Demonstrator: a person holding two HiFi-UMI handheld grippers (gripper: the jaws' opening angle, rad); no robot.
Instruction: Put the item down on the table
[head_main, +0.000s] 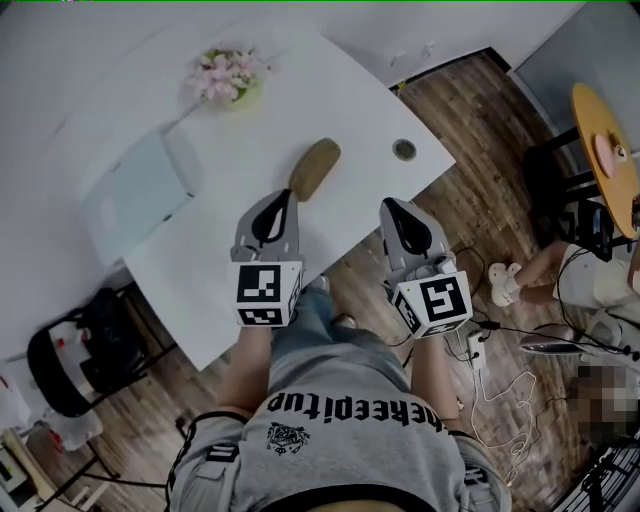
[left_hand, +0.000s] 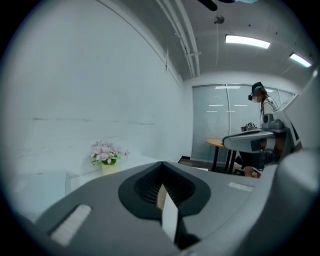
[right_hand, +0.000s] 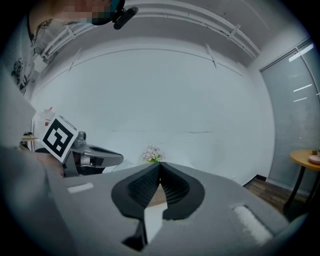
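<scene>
An oval wooden board (head_main: 314, 168) lies flat on the white table (head_main: 330, 90), apart from both grippers. My left gripper (head_main: 287, 193) is shut and empty, its tips just short of the board's near end. In the left gripper view the jaws (left_hand: 162, 164) meet, and a sliver of the wood (left_hand: 161, 196) shows through the slot behind them. My right gripper (head_main: 390, 205) is also shut and empty over the table's front edge, to the right of the board. Its own view shows the closed tips (right_hand: 160, 164) with the wood (right_hand: 158, 198) behind them.
A pot of pink flowers (head_main: 228, 75) stands at the far left of the table. A pale flat tray (head_main: 140, 195) lies to its near side, and a small round disc (head_main: 404, 150) sits near the right corner. A black chair (head_main: 75, 360), floor cables (head_main: 500, 385) and an orange round table (head_main: 605, 150) surround the table.
</scene>
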